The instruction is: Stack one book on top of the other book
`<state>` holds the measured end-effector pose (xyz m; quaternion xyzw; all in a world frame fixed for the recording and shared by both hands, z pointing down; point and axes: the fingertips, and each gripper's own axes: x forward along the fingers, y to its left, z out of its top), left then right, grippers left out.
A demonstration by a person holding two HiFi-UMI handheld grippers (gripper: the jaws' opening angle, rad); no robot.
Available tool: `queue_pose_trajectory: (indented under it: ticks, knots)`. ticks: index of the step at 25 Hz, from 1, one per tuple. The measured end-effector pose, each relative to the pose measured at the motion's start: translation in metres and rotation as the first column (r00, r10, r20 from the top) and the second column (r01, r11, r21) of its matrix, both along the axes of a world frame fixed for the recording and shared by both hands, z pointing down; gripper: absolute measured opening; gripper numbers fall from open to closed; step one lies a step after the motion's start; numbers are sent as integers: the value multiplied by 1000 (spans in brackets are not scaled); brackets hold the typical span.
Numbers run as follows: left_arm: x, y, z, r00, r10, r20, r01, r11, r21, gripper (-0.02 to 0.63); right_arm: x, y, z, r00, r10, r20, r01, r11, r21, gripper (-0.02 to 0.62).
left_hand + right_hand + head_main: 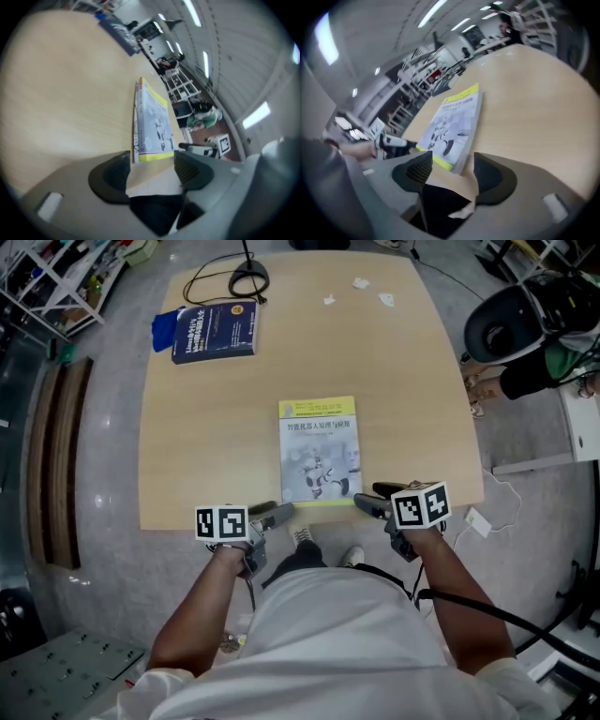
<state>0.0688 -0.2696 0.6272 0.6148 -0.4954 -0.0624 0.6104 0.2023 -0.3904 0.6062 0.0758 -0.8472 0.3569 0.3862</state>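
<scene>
With jaws spread and empty, the left gripper [278,512] and right gripper [367,503] flank the yellow book [319,451] at the front edge of the table [412,399]; an uneven pinch could drop it before the blue book [216,331] at the far-left corner

Pale book [319,451]: closed, flat on table [187,446], front cover up. Cover pale grey-blue, with yellow band along far edge and thinner yellow strip along near edge. Dark title lines in upper part, robot picture in lower part. Spine on left, printed. Lies close to table's near edge, about midway across, long sides running away from that edge, roughly square to it.

Dark blue book [216,331]: closed, flat, cover up, white print on it. Lies at table's far left corner, slightly skewed.

Books well apart, not stacked.
</scene>
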Motion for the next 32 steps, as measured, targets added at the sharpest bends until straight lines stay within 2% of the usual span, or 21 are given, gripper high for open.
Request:
queue_pose_trajectory:
  ticks: [1,2,3,4,5,6,7,9,12,14,17,19,24,32]
  knots:
    - [2,3,0,988,92,124,-92,996,-10,310,2,6,4,993,-100,-69,106,990,97,272]
    - [5,6,2,945,204,254,-200,979,-41,308,3,14,11,970,-193,-149,218,961,173,272]
    - [8,8,5,876,315,366,-303,949,-90,308,5,22,19,935,-270,-229,321,920,225,272]
    - [12,9,9,798,405,446,-383,913,-143,306,5,28,27,897,-328,-298,406,877,257,272]
    - [15,9,14,733,465,496,-433,882,-187,294,5,32,32,861,-368,-351,471,837,278,272]
    - [17,7,18,691,498,524,-458,862,-216,276,3,34,36,833,-394,-388,516,805,292,271]
    - [18,4,21,669,512,539,-466,854,-232,258,1,36,38,815,-407,-411,544,783,303,272]
    - [17,-1,25,648,518,559,-457,851,-258,222,-4,37,40,801,-413,-434,564,764,314,272]
    - [17,2,34,613,534,582,-454,841,-294,172,-5,37,45,794,-407,-452,569,759,316,272]
    - [21,2,39,602,534,595,-461,840,-288,141,-6,37,47,789,-403,-465,577,746,333,270]
    - [20,2,42,597,527,606,-452,844,-289,138,-7,37,49,783,-391,-483,586,722,366,270]
    - [20,2,43,597,531,601,-450,842,-296,139,-7,37,49,784,-386,-486,584,723,369,268]
    - [20,2,45,560,554,616,-463,826,-321,137,-8,36,50,787,-389,-480,579,733,356,265]
    - [23,5,48,530,560,637,-442,823,-356,132,-8,35,46,788,-387,-479,578,732,360,258]
